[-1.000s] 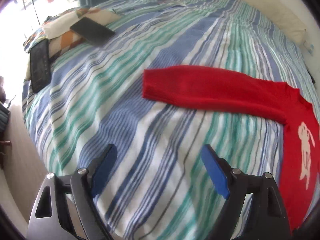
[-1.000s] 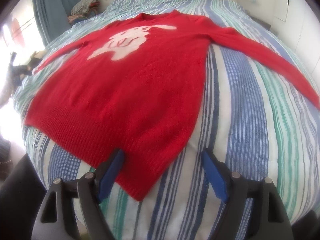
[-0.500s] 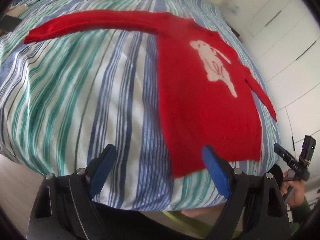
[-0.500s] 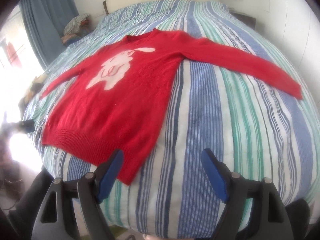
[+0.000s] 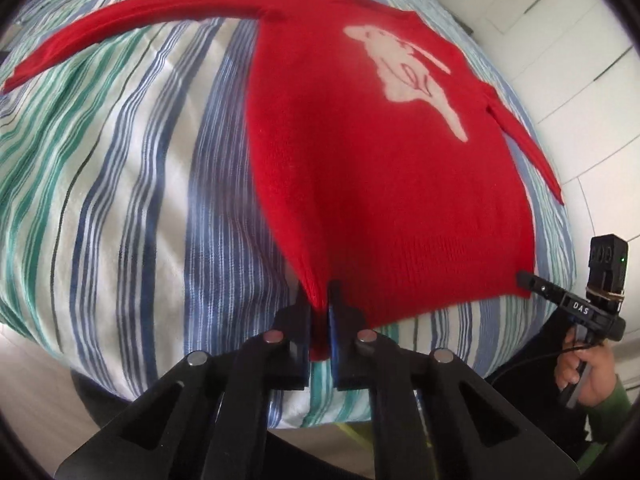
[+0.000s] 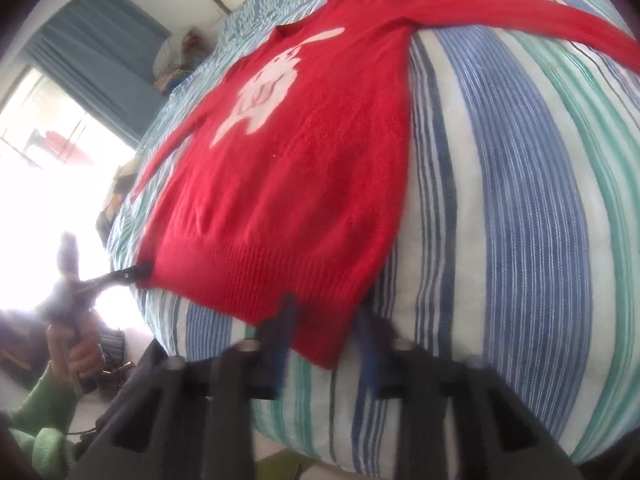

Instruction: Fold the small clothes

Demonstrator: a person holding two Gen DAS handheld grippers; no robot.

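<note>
Lying flat on the striped bed [image 5: 132, 184], the soft, limp red sweater [image 5: 372, 184] is pinched at both hem corners, left gripper [image 5: 319, 312] at 6 o'clock, right gripper [image 6: 326, 332] closing over the other corner.

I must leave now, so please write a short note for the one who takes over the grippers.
Left gripper: shut on one hem corner of the sweater.
Right gripper: closed on the other hem corner, though its own view is blurred.
Sweater: flat, face up, sleeves spread, on the bed.
Done: both corners gripped.
Left: all folds.
</note>
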